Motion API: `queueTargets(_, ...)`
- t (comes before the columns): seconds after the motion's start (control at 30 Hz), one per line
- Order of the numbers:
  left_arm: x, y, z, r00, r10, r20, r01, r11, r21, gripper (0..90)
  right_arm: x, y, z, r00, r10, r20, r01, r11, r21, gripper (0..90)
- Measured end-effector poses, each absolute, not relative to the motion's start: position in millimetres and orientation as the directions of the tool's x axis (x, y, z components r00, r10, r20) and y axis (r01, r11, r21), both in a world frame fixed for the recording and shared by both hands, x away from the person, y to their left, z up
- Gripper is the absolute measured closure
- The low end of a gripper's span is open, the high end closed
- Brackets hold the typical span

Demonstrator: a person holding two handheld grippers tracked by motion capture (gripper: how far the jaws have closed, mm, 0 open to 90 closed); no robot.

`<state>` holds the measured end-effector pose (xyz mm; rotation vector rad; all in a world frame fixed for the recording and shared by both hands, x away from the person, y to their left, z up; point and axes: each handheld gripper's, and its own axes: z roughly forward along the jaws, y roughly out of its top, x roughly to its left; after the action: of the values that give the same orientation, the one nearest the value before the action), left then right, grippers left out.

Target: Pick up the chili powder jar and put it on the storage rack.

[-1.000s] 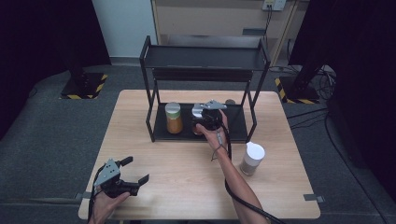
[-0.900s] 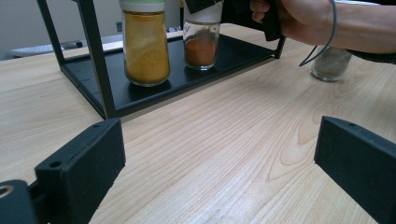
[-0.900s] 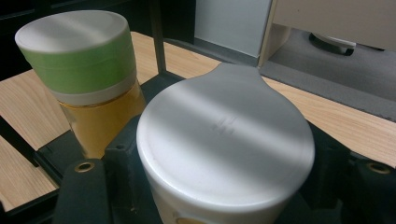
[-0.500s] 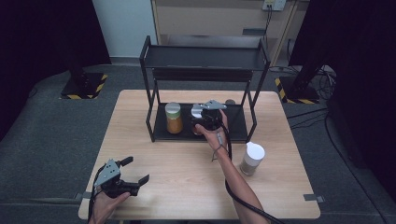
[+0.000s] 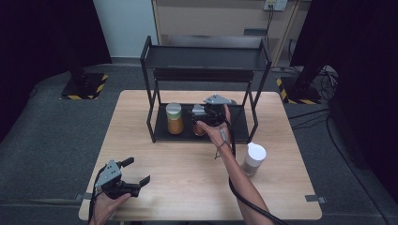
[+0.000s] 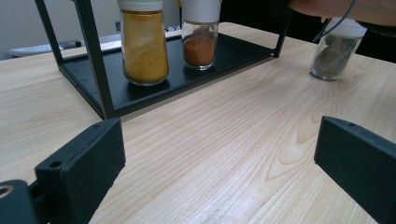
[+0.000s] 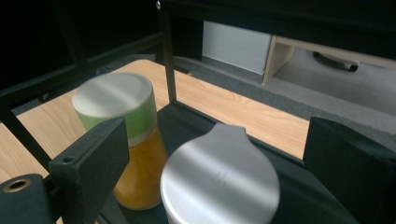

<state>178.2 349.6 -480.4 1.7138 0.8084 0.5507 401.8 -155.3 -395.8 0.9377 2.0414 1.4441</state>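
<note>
Right hand-held gripper [image 7: 212, 154] is wide open over the red spice jar [image 6: 200, 35] on the rack [image 5: 162, 133]. We back straight out, missing the yellow jar [image 7: 122, 140] beside it. Left hand-held gripper [image 5: 136, 173] open, empty.

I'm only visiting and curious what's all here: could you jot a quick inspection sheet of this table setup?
Surface: wooden table, bare at the front.
Job's things: black rack; on its lower shelf a yellow spice jar and a red-brown spice jar stand side by side; a dark spice jar stands on the table right of the rack.
Clutter: nothing seen.
Grippers: left gripper open, low over the table's front left; right gripper open, fingers either side of the red-brown jar's cap.
Cables: one trails along the right forearm.
Surroundings: grey floor, wooden cabinet behind.
</note>
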Motion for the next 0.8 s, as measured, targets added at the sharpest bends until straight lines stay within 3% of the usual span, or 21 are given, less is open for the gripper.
queueTargets(0.43, 178.4, 349.4, -480.8, 0.658, 0.752, -0.041, 0.239, -0.157, 0.958, 0.6, 391.1, -166.1, -372.0, -0.702, 0.712, 0.017, 0.22, 0.194, 0.956, 7.8)
queueTargets(0.8, 178.6, 349.1, -480.4, 0.659, 0.751, -0.04, 0.24, -0.16, 0.957, 0.6, 370.2, -176.9, -342.8, -0.749, 0.662, -0.039, 0.141, 0.216, 0.966, 6.6)
